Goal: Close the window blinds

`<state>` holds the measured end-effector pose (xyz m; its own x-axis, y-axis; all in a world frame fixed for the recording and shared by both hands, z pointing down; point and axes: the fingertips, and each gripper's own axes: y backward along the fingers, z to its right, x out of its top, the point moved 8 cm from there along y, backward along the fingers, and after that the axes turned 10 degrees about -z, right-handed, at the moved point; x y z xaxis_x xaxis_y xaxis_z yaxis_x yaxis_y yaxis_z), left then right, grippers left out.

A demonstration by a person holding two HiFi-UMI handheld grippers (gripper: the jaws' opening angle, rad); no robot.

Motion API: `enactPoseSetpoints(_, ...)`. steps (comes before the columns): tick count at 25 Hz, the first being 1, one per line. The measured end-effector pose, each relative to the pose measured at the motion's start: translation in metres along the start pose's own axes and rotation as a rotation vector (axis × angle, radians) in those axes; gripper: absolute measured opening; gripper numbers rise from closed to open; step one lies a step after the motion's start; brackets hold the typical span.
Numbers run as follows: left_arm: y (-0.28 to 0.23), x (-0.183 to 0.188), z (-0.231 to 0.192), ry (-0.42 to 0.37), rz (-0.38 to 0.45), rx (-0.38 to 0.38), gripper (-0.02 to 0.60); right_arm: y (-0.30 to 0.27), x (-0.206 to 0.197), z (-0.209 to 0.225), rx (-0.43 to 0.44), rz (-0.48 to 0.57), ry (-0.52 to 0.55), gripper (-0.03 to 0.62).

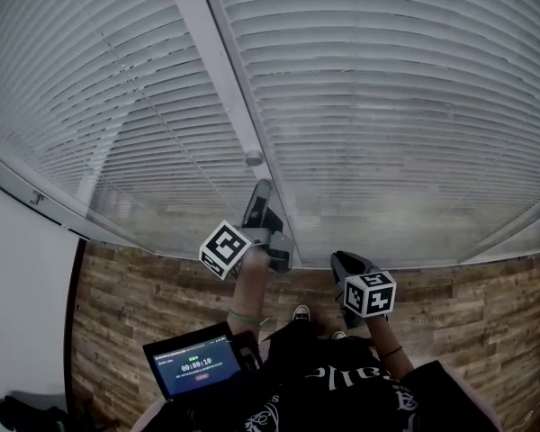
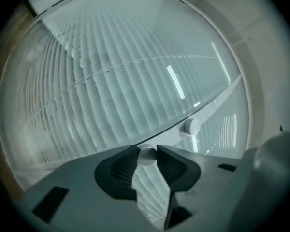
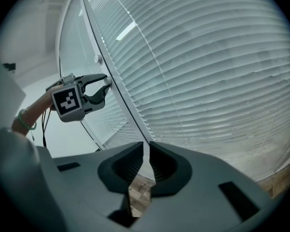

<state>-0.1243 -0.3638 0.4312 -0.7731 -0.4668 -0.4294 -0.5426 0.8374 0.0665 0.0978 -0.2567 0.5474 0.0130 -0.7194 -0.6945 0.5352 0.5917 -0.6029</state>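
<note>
White slatted blinds [image 1: 387,106] hang behind glass on both sides of a white window post [image 1: 225,88]. A round silver knob [image 1: 255,157] sticks out of the post. My left gripper [image 1: 263,189] is raised to the post just below that knob. In the left gripper view it [image 2: 146,153] is shut on a second round knob [image 2: 146,156], with a pad touching each side, and the other knob [image 2: 191,126] shows farther along the post. My right gripper [image 1: 346,264] hangs lower, pointing down at the glass, its jaws [image 3: 146,146] together and empty. The left gripper [image 3: 106,83] also shows in the right gripper view.
A wood-plank floor [image 1: 126,286] runs under the window. A white wall [image 1: 18,268] stands at the left. A small lit screen [image 1: 198,365] is strapped at the person's front, and a shoe [image 1: 301,313] shows below the grippers.
</note>
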Motion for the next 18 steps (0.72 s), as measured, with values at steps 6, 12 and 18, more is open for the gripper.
enactPoseSetpoints(6, 0.001, -0.001, -0.004, 0.254, 0.016, -0.072, 0.126, 0.006, -0.003, -0.003, -0.001, 0.001, 0.003, 0.051)
enactPoseSetpoints(12, 0.003, -0.001, 0.001, -0.110, -0.046, -0.038, 0.129, 0.012, -0.006, -0.005, -0.003, 0.008, 0.005, 0.051)
enactPoseSetpoints(18, 0.014, 0.003, 0.023, -0.918, -0.163, 0.316, 0.135, 0.023, -0.012, -0.003, -0.013, 0.015, -0.002, 0.051)
